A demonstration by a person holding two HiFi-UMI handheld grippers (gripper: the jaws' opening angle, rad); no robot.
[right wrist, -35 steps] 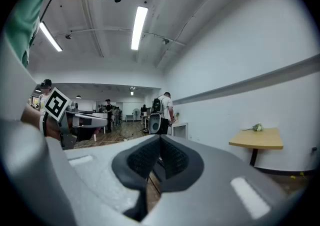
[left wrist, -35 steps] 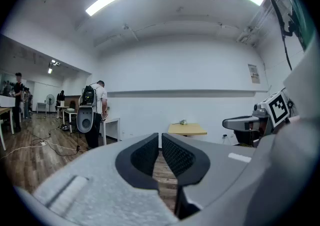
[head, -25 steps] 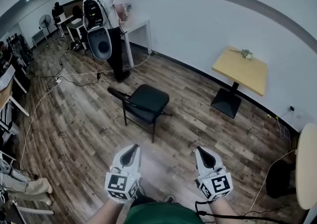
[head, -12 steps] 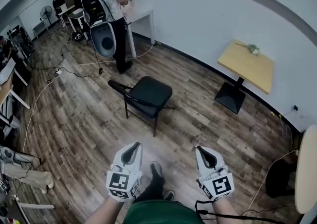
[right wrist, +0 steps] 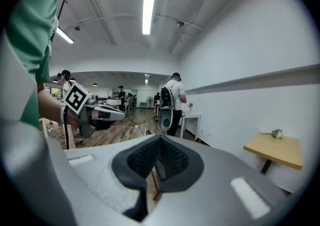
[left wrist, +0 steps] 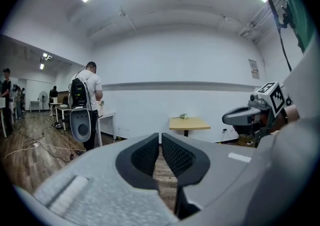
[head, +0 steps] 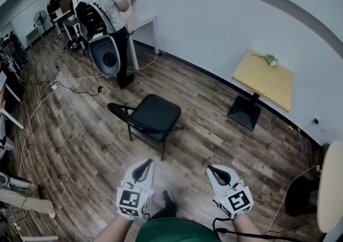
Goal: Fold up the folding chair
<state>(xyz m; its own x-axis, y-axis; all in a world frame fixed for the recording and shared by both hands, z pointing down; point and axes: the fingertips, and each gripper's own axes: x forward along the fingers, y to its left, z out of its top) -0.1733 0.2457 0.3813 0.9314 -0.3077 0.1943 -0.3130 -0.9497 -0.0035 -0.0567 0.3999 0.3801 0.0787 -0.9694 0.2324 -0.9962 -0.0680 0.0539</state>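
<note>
A black folding chair (head: 150, 116) stands unfolded on the wood floor in the middle of the head view, its seat level and its backrest (head: 119, 111) to the left. My left gripper (head: 143, 167) and right gripper (head: 214, 171) hover side by side near the bottom, short of the chair and apart from it. Both are shut with nothing between the jaws. In the left gripper view the left gripper (left wrist: 160, 142) points toward a far wall. The right gripper (right wrist: 160, 145) hides most of the chair in its own view; only a thin leg shows below the jaws.
A person (head: 104, 16) with a backpack stands at a white table (head: 140, 21) at the back left. A small wooden table (head: 265, 77) on a black base stands at the right by the wall. Cables (head: 64, 83) trail across the floor at left. My shoe (head: 169, 199) shows between the grippers.
Both grippers have moved forward toward the chair, which now sits nearer in the head view. The person at the back has shifted slightly left. Both jaws stay shut.
</note>
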